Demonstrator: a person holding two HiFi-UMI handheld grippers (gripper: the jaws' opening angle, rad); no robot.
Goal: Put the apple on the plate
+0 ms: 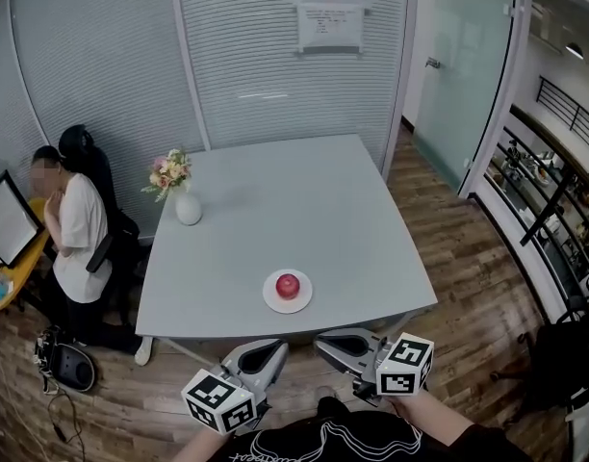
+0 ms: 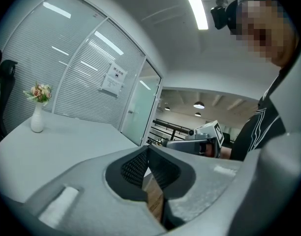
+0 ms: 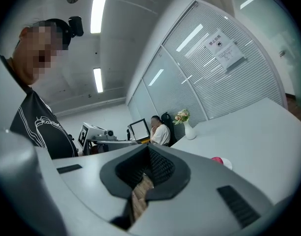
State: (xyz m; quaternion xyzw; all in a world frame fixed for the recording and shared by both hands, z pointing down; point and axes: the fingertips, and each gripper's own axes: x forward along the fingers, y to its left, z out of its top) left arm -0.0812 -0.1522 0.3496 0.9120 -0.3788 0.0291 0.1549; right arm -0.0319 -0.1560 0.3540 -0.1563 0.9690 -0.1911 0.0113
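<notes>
A red apple (image 1: pixel 288 284) sits on a white plate (image 1: pixel 272 301) near the front edge of the grey table (image 1: pixel 275 219). The apple (image 3: pixel 217 160) also peeks over the right gripper's body in the right gripper view. Both grippers are held below the table's near edge, pointing toward each other. My left gripper (image 1: pixel 281 348) is shut with nothing between its jaws; its dark pads (image 2: pixel 135 168) meet. My right gripper (image 1: pixel 320 340) is shut and empty too, its pads (image 3: pixel 160 167) touching. Each gripper shows in the other's view: the right gripper (image 2: pixel 202 140) and the left gripper (image 3: pixel 99 136).
A white vase of flowers (image 1: pixel 184 198) stands at the table's left side. A seated person (image 1: pixel 73 221) is at a desk with a monitor (image 1: pixel 8 218) on the left. A glass door (image 1: pixel 463 65) and a railing (image 1: pixel 554 191) are on the right. Wooden floor surrounds the table.
</notes>
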